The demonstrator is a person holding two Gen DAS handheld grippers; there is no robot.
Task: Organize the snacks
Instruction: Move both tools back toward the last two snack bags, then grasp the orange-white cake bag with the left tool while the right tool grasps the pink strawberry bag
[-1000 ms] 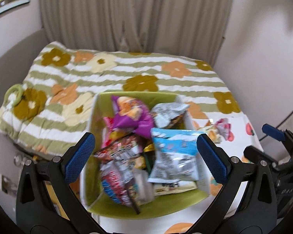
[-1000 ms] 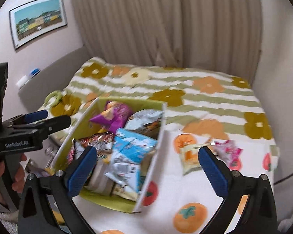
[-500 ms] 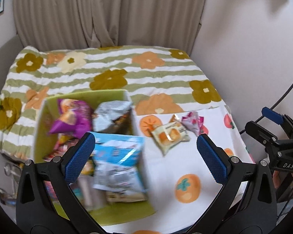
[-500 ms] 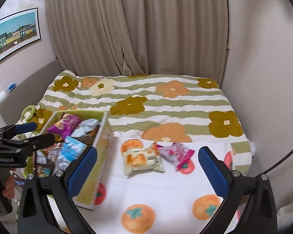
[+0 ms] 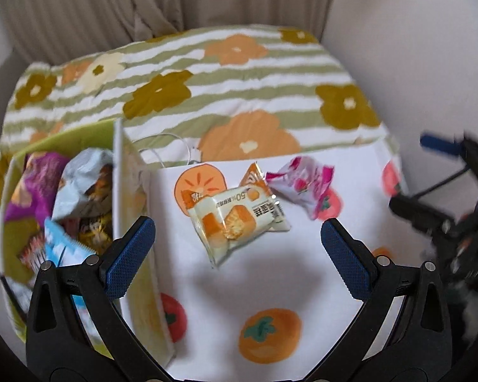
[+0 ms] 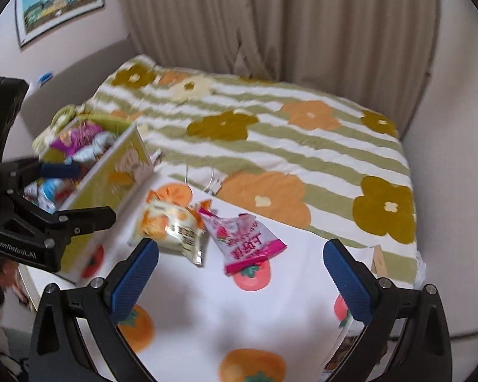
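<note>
A yellow-orange cake packet (image 5: 237,219) (image 6: 170,224) and a pink-white snack packet (image 5: 302,183) (image 6: 247,242) lie side by side on a white cloth with orange fruit prints (image 5: 271,286). A green box (image 5: 124,191) (image 6: 111,175) at the left holds several snack bags. My left gripper (image 5: 237,258) is open and empty, above the cloth just in front of the cake packet. My right gripper (image 6: 240,280) is open and empty, just in front of the pink packet. Each gripper shows in the other's view.
The cloth lies on a bed with a green-striped flower quilt (image 6: 271,127). A curtain (image 6: 271,16) hangs behind and a wall (image 6: 455,159) stands close at the right. A picture (image 6: 60,0) hangs at the upper left.
Both grippers have swung right from over the box to the two loose packets and moved closer to them. Both have stayed open.
</note>
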